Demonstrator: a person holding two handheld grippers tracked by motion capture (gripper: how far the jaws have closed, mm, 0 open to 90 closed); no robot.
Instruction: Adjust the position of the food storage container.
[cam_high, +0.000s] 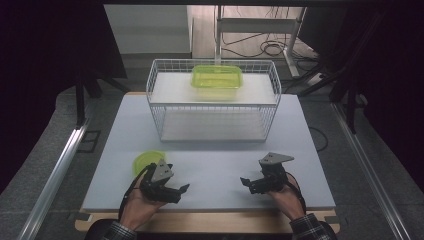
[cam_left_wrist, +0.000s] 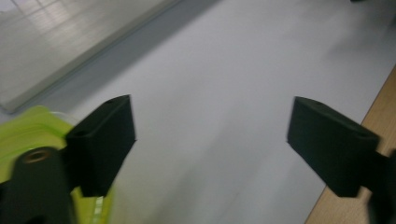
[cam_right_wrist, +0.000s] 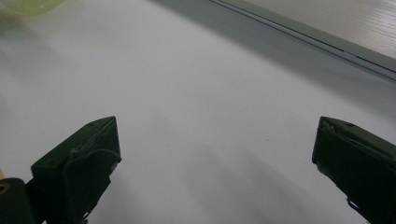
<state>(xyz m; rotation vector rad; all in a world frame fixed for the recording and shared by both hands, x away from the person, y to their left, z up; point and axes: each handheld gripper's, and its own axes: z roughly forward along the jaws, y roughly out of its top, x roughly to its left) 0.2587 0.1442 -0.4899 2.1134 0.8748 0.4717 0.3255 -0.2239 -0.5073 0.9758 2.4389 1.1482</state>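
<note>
A small yellow-green round dish (cam_high: 145, 161) lies on the white table mat (cam_high: 215, 155) at the front left. My left gripper (cam_high: 183, 189) is held just in front of the dish and partly covers it, jaws pointing right. In the left gripper view the jaws (cam_left_wrist: 212, 109) stand apart over bare mat, and the dish (cam_left_wrist: 28, 130) sits behind the left jaw. My right gripper (cam_high: 245, 182) hovers at the front right with its jaws pointing left. It is open (cam_right_wrist: 217, 126), with only mat between its jaws. A green rectangular container (cam_high: 217, 77) rests on the upper shelf of a white wire rack (cam_high: 212, 100).
The wire rack stands at the back centre of the mat, with a lower shelf (cam_high: 212, 125) under the upper one. The table's wooden front edge (cam_high: 210, 220) runs below both hands. Metal rails flank the table on the floor.
</note>
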